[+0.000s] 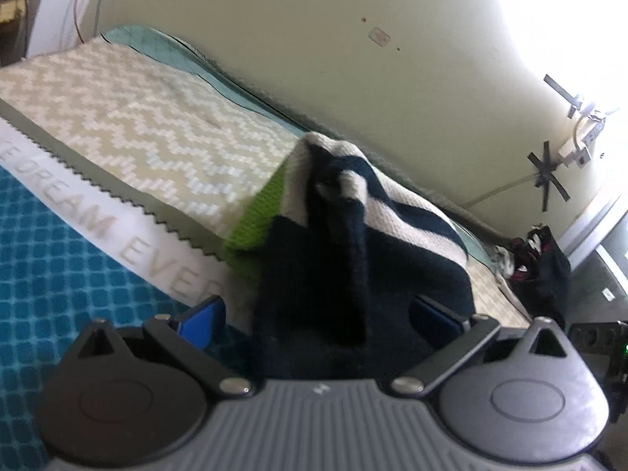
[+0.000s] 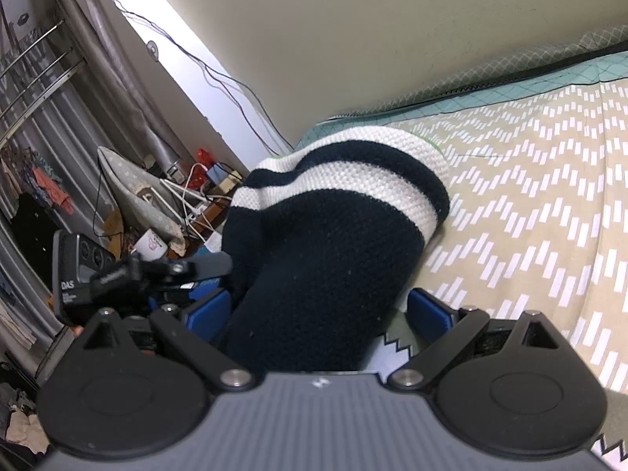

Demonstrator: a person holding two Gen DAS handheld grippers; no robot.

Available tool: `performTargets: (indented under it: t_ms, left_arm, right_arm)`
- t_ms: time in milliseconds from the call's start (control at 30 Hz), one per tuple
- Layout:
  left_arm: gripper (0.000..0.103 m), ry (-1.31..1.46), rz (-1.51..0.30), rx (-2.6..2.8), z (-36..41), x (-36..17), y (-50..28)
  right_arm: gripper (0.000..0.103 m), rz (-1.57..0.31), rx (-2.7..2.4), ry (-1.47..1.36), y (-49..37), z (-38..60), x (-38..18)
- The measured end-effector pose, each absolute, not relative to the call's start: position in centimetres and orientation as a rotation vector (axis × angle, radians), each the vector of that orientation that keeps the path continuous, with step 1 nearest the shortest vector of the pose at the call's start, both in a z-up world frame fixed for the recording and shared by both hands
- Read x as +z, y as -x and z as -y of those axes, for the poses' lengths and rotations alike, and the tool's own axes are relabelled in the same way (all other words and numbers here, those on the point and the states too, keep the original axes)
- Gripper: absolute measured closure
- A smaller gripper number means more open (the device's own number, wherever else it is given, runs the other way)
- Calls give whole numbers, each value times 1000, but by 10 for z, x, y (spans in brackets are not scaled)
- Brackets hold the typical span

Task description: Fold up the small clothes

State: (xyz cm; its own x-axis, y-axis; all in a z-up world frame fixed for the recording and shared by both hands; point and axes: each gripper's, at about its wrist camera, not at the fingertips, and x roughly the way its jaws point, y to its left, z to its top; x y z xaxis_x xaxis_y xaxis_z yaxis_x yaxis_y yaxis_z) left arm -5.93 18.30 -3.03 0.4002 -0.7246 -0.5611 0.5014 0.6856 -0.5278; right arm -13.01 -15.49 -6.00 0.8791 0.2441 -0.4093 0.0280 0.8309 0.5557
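Note:
A small knitted sweater [image 1: 345, 243], navy with white stripes and a green hem, lies bunched on a bed with a beige zigzag cover [image 1: 157, 125]. My left gripper [image 1: 318, 314] has its blue pads [image 1: 202, 320] spread wide with the navy fabric lying between them. In the right wrist view the same sweater [image 2: 333, 235] is draped between the spread blue pads [image 2: 428, 312] of my right gripper [image 2: 318, 312]. Both grippers look open around the cloth; the fingertips are hidden under it.
A cream wall [image 1: 353, 59] runs behind the bed. A teal quilt [image 1: 59, 243] and a white band with lettering [image 1: 117, 235] lie at the near left. Beyond the bed's end are an ironing board [image 2: 133, 192], cables, a mug and clutter. The other gripper [image 2: 98, 274] shows at left.

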Motion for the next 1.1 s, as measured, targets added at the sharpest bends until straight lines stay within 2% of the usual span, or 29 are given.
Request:
performTargets:
  t_ms: [367,400,433,500,533,567,600,867,1100]
  left_arm:
    - [0,259,-856,-814,-168,-38,39]
    - [0,274,-860,-826,-169,-39,38]
    - [0,279,-864,-827,-170,-39,37]
    - [2,264,-871,-809,-167,-37,40]
    - [2,255,-876,-797,-163,-35,42]
    - [10,253,-888,-806,-158,-33,43]
    - [13,252,-902,-836,-151,-31,47]
    - [16,206,-886,-1182,-26,12,74]
    - [16,100,-754,-1422,159,105,94]
  right_arm:
    - [12,-560,91,-668,75,150,-55]
    - [17,-566,100,-682,67,153,-55]
    - [37,-568,103,-707,61,159,-56]
    - [47,-594,66,-740,54,170,-57]
    - [56,-587,71,-754,56,171,-56]
    - [58,-580,72,-740,60,170,-53]
    - [61,-568,78,-710,67,167,-49]
    - [63,-388,-43,-538,167,187,11]
    - [63,-194,-270,-460,267,273,94]
